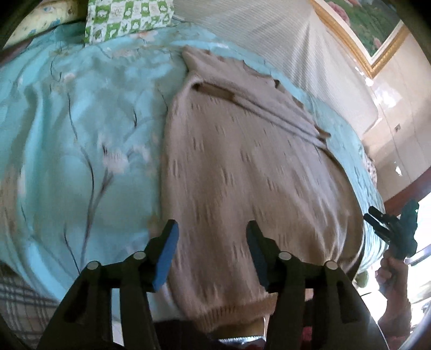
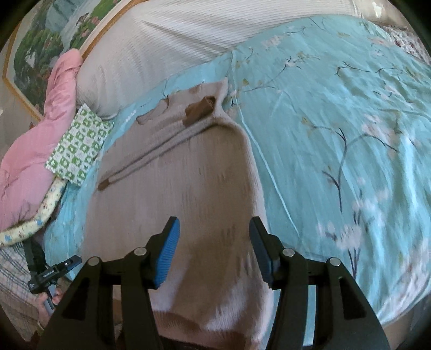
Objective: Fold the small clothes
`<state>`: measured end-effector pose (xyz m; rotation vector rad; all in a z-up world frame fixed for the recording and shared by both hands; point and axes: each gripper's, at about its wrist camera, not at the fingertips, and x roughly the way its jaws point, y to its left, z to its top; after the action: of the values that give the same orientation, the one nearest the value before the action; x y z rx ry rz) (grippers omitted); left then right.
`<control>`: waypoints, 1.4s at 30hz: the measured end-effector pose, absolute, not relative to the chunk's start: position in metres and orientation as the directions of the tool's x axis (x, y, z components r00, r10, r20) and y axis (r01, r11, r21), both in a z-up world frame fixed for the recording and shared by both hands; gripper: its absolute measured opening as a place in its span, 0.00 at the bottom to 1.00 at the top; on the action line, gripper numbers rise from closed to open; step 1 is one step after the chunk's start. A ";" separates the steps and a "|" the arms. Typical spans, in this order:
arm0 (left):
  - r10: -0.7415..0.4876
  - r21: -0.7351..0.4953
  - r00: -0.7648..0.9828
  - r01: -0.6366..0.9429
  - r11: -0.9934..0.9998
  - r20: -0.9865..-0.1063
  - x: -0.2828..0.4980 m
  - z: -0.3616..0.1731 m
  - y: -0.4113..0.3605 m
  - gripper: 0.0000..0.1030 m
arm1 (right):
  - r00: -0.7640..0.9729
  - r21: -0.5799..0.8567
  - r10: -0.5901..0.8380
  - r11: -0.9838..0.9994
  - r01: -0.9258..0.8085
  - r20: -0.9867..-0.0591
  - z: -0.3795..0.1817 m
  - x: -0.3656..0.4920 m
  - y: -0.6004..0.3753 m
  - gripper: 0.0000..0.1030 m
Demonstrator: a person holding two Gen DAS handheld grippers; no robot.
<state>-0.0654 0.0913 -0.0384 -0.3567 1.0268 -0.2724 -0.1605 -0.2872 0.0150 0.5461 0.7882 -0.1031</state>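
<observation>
Claws left (image 1: pixel 212 242) and right (image 2: pixel 213 239) hover spread wide, empty, above the beige sweater (image 1: pixel 242 175).

Both wrist views close above, somewhat blurred, sharing sweater (image 1: pixel 242 175) (image 2: pixel 194 183).

- A beige knit sweater (image 1: pixel 242 175) lies spread down the middle of the frame, its ribbed hem at the bottom and its neck toward the top.
- A sleeve folds across its upper right part, brown trim showing at the collar.
- Under it spreads a turquoise floral bedspread (image 1: pixel 80 134), filling the left side.
- The left gripper (image 1: pixel 212 242) stands at the bottom centre, blue-padded fingers (image 1: pixel 168 253) wide apart above the sweater's lower part.
- At the right edge, the right gripper (image 1: pixel 390 226) shows in a hand (image 1: pixel 390 277); its jaw state is unclear.
- A green-and-white checked cloth (image 1: pixel 126 16) sits at the top left.
- A gilt-framed painting (image 1: pixel 377 29) hangs at the upper right.
</observation>
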 end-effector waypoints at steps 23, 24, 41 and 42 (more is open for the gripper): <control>-0.523 -0.521 0.370 0.115 0.846 -0.768 -0.115 -0.091 0.070 0.31 | 0.632 0.457 0.260 0.873 0.169 -0.730 -0.013 -0.235 -0.288 0.62; -0.531 -0.528 0.364 0.117 0.841 -0.765 -0.114 -0.092 0.069 0.32 | 0.621 0.466 0.282 0.872 0.152 -0.731 -0.013 -0.235 -0.288 0.62; -0.662 -0.603 0.338 0.274 0.749 -0.669 -0.125 -0.084 0.068 0.07 | 0.515 0.519 0.455 0.854 -0.022 -0.727 -0.027 -0.232 -0.264 0.07; -0.672 -0.608 0.345 0.285 0.741 -0.656 -0.126 -0.079 0.070 0.07 | 0.537 0.542 0.479 0.839 -0.047 -0.694 -0.019 -0.233 -0.265 0.07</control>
<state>-0.1259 0.0696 -0.0788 -0.4261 1.0464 -0.6458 -0.2333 -0.2647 -0.0192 0.5011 0.9609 0.3289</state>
